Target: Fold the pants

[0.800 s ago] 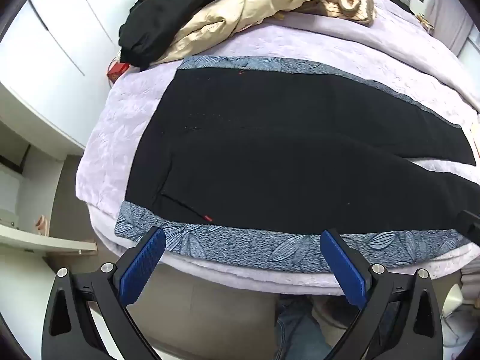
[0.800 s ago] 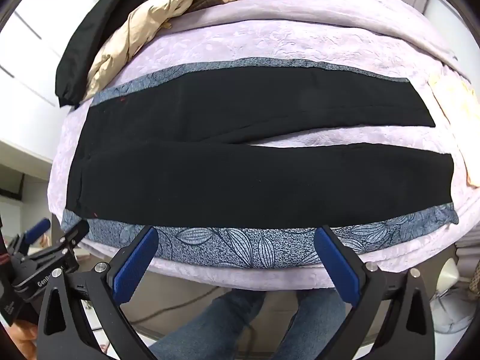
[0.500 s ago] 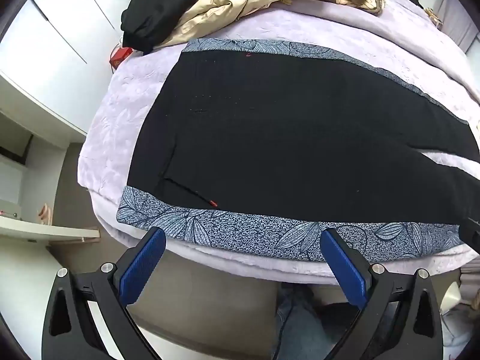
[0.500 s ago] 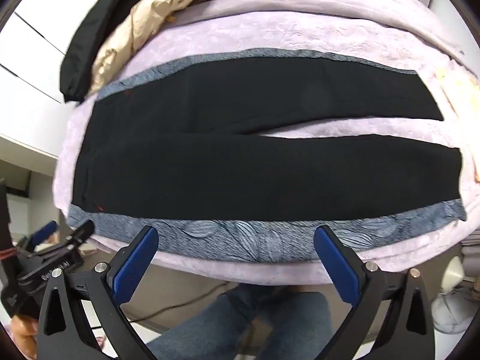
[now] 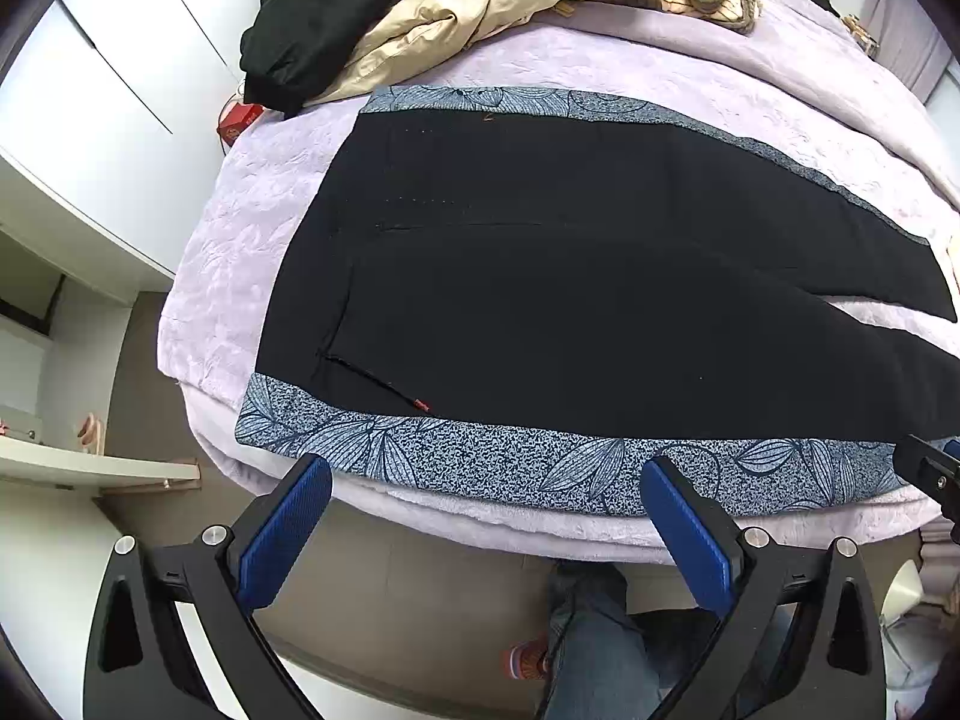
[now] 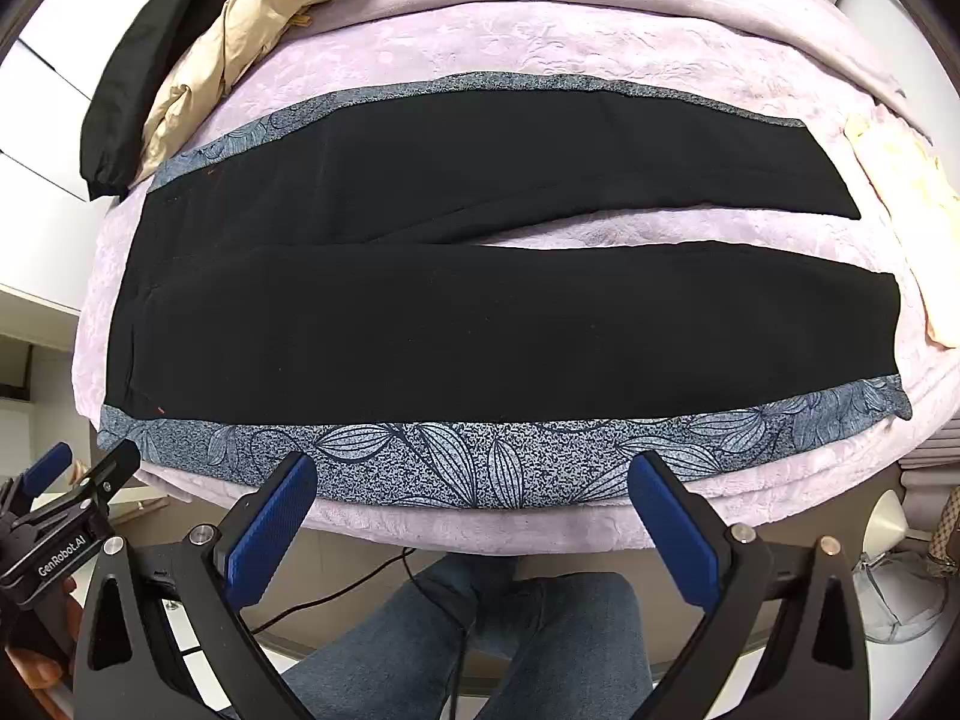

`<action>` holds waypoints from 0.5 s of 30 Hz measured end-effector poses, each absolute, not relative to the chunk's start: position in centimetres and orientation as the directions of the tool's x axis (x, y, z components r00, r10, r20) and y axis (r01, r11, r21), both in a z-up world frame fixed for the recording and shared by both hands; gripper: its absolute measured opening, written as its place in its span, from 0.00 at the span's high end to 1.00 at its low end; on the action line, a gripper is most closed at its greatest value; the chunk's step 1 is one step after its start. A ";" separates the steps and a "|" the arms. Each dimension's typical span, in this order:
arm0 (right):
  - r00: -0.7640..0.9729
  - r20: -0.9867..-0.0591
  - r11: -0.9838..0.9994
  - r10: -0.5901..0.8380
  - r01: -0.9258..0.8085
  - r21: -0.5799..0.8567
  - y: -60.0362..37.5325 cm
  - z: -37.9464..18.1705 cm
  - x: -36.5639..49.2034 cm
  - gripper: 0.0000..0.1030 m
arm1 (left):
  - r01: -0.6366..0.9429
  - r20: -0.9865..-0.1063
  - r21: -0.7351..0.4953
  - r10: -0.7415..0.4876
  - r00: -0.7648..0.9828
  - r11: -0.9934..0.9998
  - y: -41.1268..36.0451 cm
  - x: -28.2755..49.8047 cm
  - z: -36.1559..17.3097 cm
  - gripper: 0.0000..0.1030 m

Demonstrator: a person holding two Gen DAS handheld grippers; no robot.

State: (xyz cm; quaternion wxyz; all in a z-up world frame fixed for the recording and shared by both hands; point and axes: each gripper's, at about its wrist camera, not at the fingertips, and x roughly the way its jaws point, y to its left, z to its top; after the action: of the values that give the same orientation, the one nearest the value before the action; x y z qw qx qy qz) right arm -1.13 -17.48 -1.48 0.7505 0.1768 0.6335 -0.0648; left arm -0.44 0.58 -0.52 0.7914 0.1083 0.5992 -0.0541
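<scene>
One pair of black pants [image 6: 480, 324] lay flat on the lavender bed [image 6: 540, 42], two legs parted (leaf-print side bands). Left gripper [image 5: 486, 534] and right gripper [image 6: 474, 528] gaped, empty.

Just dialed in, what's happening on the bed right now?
A person holds two grippers over black pants spread flat on a blue leaf-print cloth on the bed. The left gripper and right gripper are both open at the near edge, holding nothing. No fold has been made yet.
</scene>
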 end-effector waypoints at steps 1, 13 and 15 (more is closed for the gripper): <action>0.190 -0.974 0.930 0.127 0.318 0.183 -17.4 -1.5 -1.1 0.00 | 0.213 -0.960 0.109 0.046 0.278 0.971 0.6 -0.4 -0.5 0.00; 0.193 -0.971 0.930 0.143 0.309 0.198 -17.6 -1.7 -1.6 0.00 | 0.236 -0.959 0.111 0.042 0.279 0.965 -0.2 -0.9 -0.4 0.00; 0.194 -0.970 0.928 0.146 0.312 0.202 -17.6 -1.7 -1.6 0.00 | 0.236 -0.959 0.114 0.045 0.278 0.965 -0.2 -1.0 -0.4 0.00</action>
State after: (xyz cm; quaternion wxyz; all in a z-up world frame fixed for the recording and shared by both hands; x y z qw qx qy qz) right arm -1.63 -17.62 -1.72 0.7512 0.1810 0.6324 -0.0552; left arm -0.96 -0.17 -0.37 0.7908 0.1176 0.5976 -0.0606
